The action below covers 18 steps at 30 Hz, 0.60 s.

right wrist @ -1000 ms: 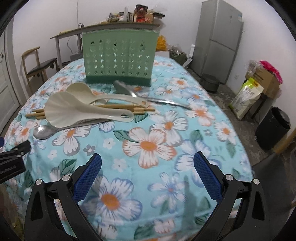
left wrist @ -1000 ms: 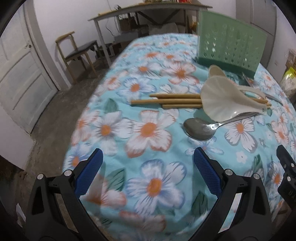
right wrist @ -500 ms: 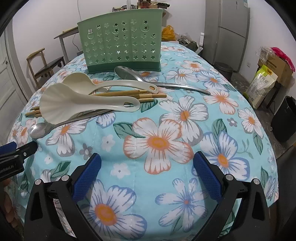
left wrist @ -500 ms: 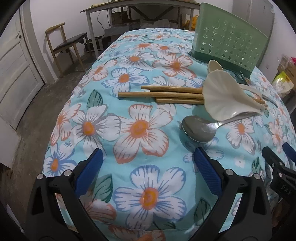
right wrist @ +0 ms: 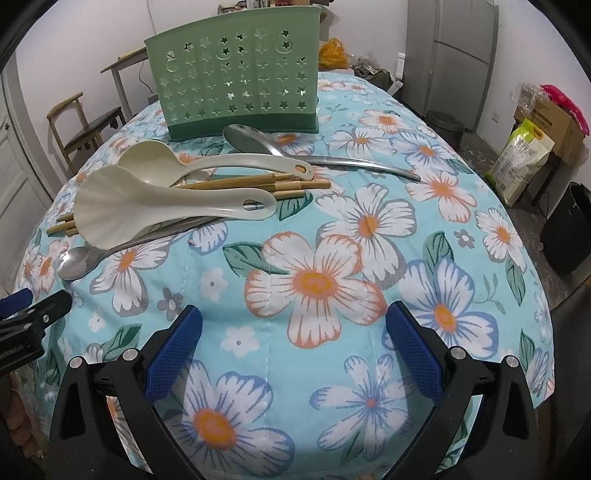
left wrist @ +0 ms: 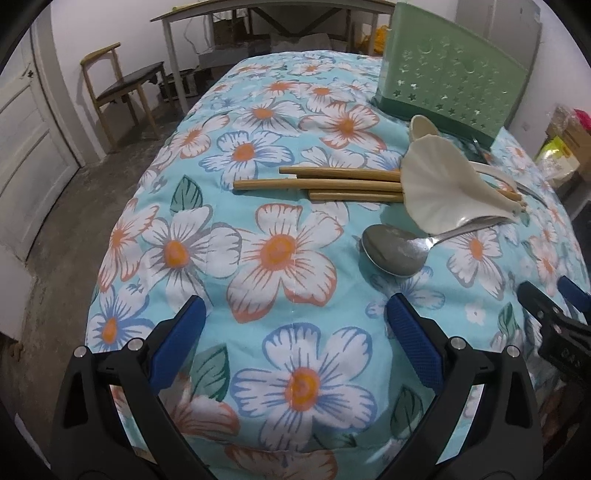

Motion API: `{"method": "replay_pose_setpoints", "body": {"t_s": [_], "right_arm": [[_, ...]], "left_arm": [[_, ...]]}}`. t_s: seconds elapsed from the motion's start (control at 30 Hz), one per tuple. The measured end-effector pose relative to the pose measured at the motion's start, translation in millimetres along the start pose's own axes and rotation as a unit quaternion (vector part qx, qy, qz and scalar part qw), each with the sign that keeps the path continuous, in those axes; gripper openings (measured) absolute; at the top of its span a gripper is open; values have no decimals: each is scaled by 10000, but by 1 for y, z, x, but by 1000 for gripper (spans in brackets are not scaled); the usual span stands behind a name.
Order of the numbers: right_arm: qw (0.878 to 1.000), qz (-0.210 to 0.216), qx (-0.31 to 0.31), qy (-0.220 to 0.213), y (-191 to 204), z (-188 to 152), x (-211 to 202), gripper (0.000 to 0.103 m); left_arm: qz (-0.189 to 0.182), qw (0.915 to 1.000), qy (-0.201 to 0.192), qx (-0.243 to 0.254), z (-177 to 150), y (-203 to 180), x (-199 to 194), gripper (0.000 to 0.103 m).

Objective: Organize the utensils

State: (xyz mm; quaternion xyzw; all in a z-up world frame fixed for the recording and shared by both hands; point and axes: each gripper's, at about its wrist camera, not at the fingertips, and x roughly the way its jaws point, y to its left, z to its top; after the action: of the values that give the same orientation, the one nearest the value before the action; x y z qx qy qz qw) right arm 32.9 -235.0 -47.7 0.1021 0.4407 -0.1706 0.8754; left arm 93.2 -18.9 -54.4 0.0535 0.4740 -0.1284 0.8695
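Observation:
A pile of utensils lies on the flowered tablecloth (right wrist: 317,288). A cream shell-shaped rice paddle (right wrist: 147,206) and a cream ladle (right wrist: 207,166) rest over wooden chopsticks (right wrist: 266,182). A small metal spoon (right wrist: 74,262) pokes out under the paddle, and a large metal spoon (right wrist: 280,151) lies behind. A green perforated utensil holder (right wrist: 240,85) stands upright at the back. My right gripper (right wrist: 293,343) is open, low over the cloth, short of the pile. My left gripper (left wrist: 295,332) is open too, just short of the small metal spoon (left wrist: 391,251), the paddle (left wrist: 439,192) and the chopsticks (left wrist: 321,184).
A wooden chair (left wrist: 122,85) and a white door (left wrist: 26,125) stand left of the table, with a bench table (left wrist: 258,11) behind. A grey fridge (right wrist: 461,55), a black bin (right wrist: 569,229), a box and a bag (right wrist: 524,158) stand on the right.
Both grippers have moved forward and lower toward the utensil pile; the utensils and holder look larger and nearer. Nothing on the table has moved.

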Motion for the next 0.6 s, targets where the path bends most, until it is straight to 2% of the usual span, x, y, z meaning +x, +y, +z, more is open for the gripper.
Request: {"method": "replay_pose_setpoints", "body": {"t_s": [0.2, 0.23, 0.33, 0.4, 0.5, 0.53, 0.6], "right_arm": [[9999, 102, 22, 79, -3, 2, 0, 97], [9999, 98, 43, 47, -3, 1, 0, 97], [10000, 41, 81, -29, -2, -1, -1, 97], [9999, 9, 100, -44, -1, -1, 0, 97], [9999, 27, 80, -59, -1, -1, 1, 98], [9999, 29, 69, -71, -1, -1, 0, 98], [9999, 27, 55, -107, -1, -2, 0, 98]], "left_arm": [[-562, 9958, -560, -449, -3, 20, -19, 95], [-708, 9940, -688, -466, -1, 22, -24, 91], [-1149, 9883, -879, -478, 7, 22, -30, 73], [-1607, 9814, -828, -650, 13, 22, -27, 66], [-2288, 9666, -486, -1047, 17, 24, -11, 51], [-2399, 9632, -374, -1149, 16, 24, -7, 45], [-2551, 9585, -137, -1262, 14, 26, 3, 38]]}}
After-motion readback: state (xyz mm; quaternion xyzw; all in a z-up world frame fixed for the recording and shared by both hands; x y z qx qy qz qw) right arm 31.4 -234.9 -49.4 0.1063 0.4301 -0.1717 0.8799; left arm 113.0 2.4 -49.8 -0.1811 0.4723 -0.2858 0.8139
